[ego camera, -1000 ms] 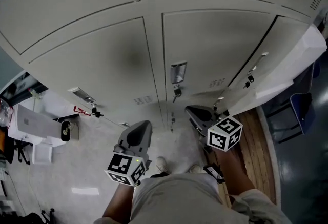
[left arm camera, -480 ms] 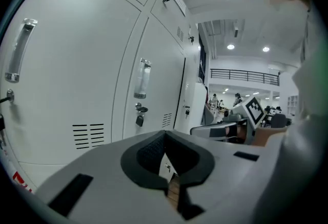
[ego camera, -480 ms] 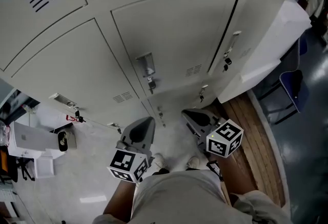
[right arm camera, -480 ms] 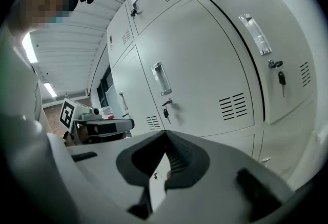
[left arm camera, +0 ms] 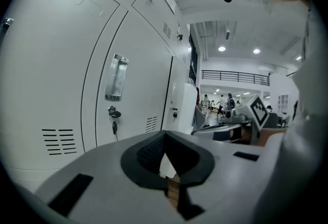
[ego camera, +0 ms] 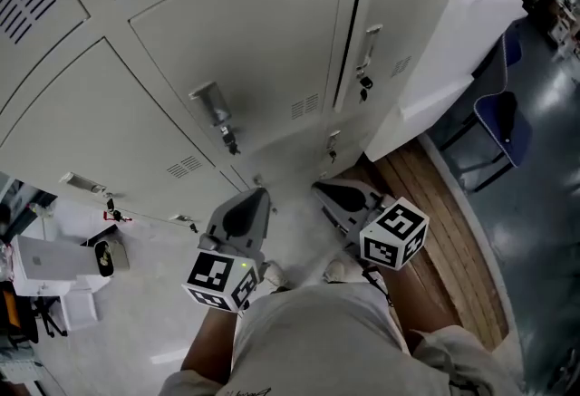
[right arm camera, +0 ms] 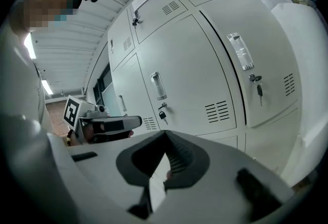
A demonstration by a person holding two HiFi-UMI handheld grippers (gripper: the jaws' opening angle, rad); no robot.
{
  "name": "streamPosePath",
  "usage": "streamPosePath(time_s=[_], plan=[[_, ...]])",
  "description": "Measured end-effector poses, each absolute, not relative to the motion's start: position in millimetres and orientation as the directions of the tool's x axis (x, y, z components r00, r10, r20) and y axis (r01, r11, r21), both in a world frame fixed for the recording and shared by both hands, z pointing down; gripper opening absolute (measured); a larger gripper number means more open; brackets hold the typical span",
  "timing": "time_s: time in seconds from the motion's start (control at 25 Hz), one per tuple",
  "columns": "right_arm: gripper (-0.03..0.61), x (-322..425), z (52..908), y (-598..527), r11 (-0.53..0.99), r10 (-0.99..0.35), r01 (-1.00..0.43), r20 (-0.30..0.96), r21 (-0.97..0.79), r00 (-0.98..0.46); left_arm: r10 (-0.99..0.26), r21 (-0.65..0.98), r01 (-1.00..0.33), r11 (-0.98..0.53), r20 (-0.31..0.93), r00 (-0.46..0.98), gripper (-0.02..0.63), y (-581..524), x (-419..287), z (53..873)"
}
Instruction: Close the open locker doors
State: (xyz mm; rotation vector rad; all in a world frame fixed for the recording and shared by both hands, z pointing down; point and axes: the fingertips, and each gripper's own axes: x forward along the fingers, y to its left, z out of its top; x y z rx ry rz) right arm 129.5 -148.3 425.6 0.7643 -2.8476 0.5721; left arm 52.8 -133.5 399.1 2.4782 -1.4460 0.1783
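Locker door (ego camera: 403,18): far right of the lower row, up and to the right of both my claws and well apart from them. A dark gap runs down its left edge, so it looks not fully shut. How far out it stands I cannot tell.
Door handle (ego camera: 370,43): upright near that dark edge, with a key (ego camera: 363,88) hanging just below it.
White panel (ego camera: 458,41): juts out from the row just right of that door. Whether it is an open door or an end wall I cannot tell.
Neighbouring door (ego camera: 254,41): lies flush with the row.
Left claw (ego camera: 257,197): clenched, tips meeting, nothing between them. It points at the foot of the lockers and touches nothing.
Right claw (ego camera: 320,188): clenched likewise and empty, beside the left claw and near the wooden floor strip (ego camera: 449,213).
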Motion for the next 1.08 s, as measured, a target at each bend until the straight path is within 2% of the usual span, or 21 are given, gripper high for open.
streamPosePath(time_s=[0.4,1.08], plan=[[0.025,145.5,416.8,-150.8,0.806,-0.458,-0.501,0.205,-0.315,-0.865,-0.825,0.168,-0.857,-0.488,0.234,0.515,0.015,-135.4,73.1,400.0],[0.025,129.6,417.6,-138.2,0.827,-0.416,-0.46,0.198,-0.325,-0.888,-0.83,0.17,-0.867,-0.468,0.255,0.497,0.015,-123.0,62.8,405.1]])
